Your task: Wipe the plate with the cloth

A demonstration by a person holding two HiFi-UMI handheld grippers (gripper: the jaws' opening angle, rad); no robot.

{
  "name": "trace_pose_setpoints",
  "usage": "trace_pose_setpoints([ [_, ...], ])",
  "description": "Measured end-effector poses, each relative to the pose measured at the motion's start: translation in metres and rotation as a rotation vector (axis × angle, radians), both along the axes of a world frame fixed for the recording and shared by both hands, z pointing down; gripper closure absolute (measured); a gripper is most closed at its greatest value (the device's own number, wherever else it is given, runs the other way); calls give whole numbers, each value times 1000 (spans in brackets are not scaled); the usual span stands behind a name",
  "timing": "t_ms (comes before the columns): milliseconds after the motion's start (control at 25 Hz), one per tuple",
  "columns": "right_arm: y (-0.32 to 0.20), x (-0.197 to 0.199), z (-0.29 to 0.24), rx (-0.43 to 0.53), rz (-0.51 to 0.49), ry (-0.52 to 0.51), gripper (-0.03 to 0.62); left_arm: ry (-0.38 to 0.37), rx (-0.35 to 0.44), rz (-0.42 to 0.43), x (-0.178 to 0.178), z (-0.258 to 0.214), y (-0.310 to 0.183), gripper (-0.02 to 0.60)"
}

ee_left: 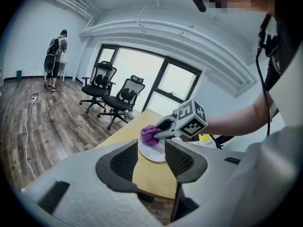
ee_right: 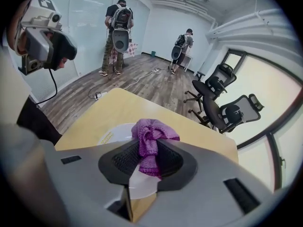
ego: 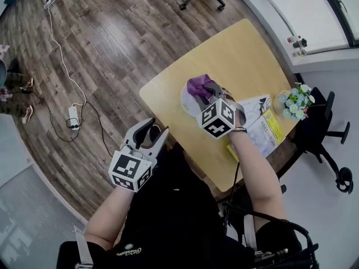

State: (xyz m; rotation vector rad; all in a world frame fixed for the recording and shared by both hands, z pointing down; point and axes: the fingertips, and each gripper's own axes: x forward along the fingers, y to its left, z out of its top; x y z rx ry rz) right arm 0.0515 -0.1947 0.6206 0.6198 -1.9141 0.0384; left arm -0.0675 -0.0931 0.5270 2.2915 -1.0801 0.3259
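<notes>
A white plate (ego: 188, 100) lies on the wooden table (ego: 168, 94). A purple cloth (ee_right: 150, 137) is bunched between the jaws of my right gripper (ee_right: 148, 161), which is shut on it and holds it down over the plate (ee_right: 117, 135). In the head view the cloth (ego: 199, 85) covers the plate's far part, under the right gripper (ego: 210, 92). My left gripper (ego: 150, 134) hangs off the table's near-left edge, open and holding nothing. From the left gripper view, the plate (ee_left: 151, 153) and cloth (ee_left: 149, 135) show between its spread fingers (ee_left: 124, 162).
Papers (ego: 263, 125) and a small pot of flowers (ego: 294, 101) sit at the table's right end. Office chairs (ee_right: 222, 108) stand beyond the table. A power strip and cables (ego: 73, 116) lie on the floor. People stand at the far wall (ee_right: 118, 27).
</notes>
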Motion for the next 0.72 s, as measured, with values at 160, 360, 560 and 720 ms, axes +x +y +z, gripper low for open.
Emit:
trace_pose_setpoints([
  [160, -9, 10, -2, 12, 27, 14, 505, -3, -4, -2, -2, 1, 1, 403],
  [360, 1, 5, -2, 1, 11, 0, 505, -3, -3, 1, 0, 2, 0, 403],
  [560, 31, -11, -4, -24, -41, -22, 505, 0, -1, 9, 4, 1, 0, 402],
  [720, 56, -21, -6, -58, -68, -46, 505, 3, -4, 14, 5, 2, 0, 403],
])
